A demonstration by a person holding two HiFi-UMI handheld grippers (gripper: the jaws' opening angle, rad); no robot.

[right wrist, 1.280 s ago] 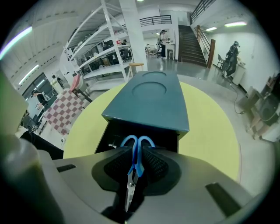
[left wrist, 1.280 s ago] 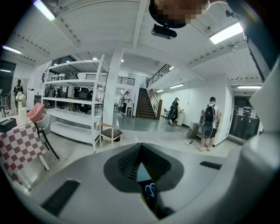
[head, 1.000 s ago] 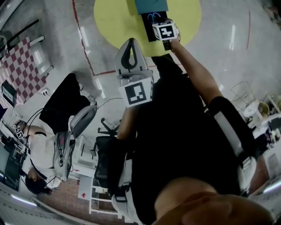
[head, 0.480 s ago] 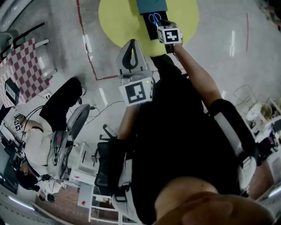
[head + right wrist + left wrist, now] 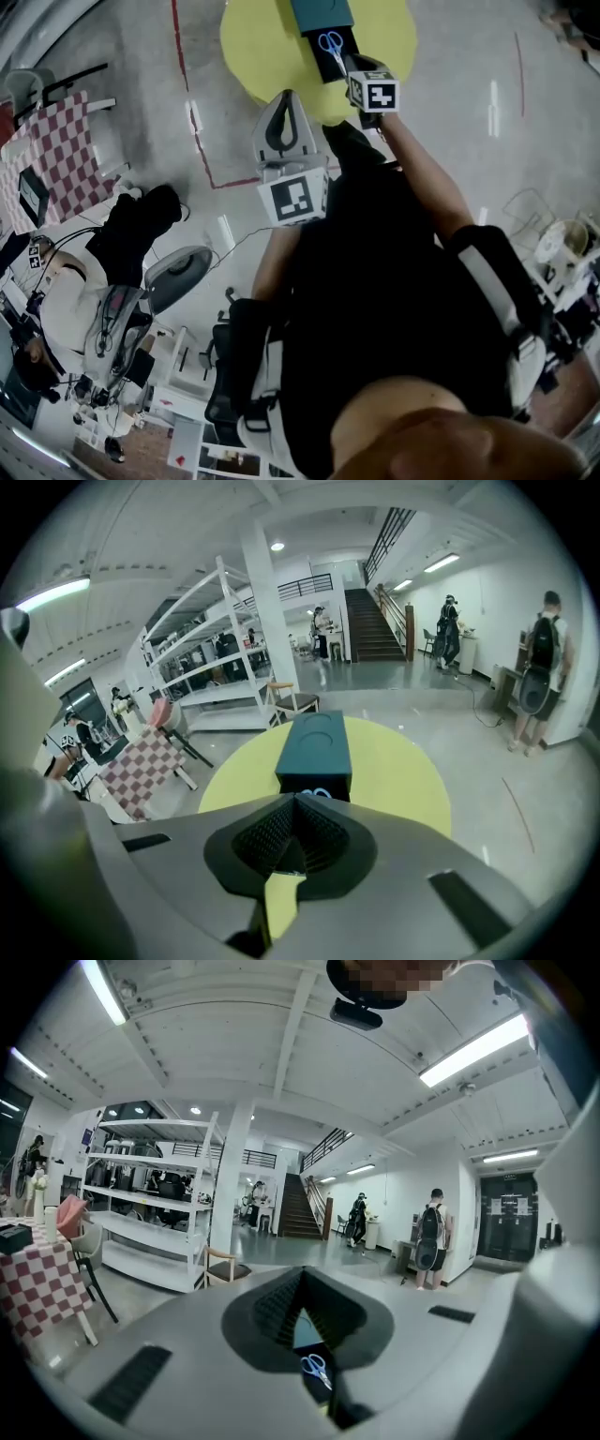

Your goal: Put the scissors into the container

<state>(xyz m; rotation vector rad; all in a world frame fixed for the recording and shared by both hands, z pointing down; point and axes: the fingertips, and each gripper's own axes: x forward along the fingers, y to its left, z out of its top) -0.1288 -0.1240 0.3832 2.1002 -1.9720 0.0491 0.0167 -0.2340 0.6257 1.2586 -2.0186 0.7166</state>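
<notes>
With the left tool [image 5: 298, 1284] and right tool [image 5: 293, 808] both closed on nothing, the scissors [image 5: 330, 44] lying at 12 o'clock on the table [image 5: 253, 37], just before the container [image 5: 319, 11], risk being shoved away by unopened jaws.

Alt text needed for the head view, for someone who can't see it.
Seen from above, the right gripper points toward blue-handled scissors lying on a black surface next to a teal container on a round yellow table. The left gripper hangs nearer, jaws together.
</notes>
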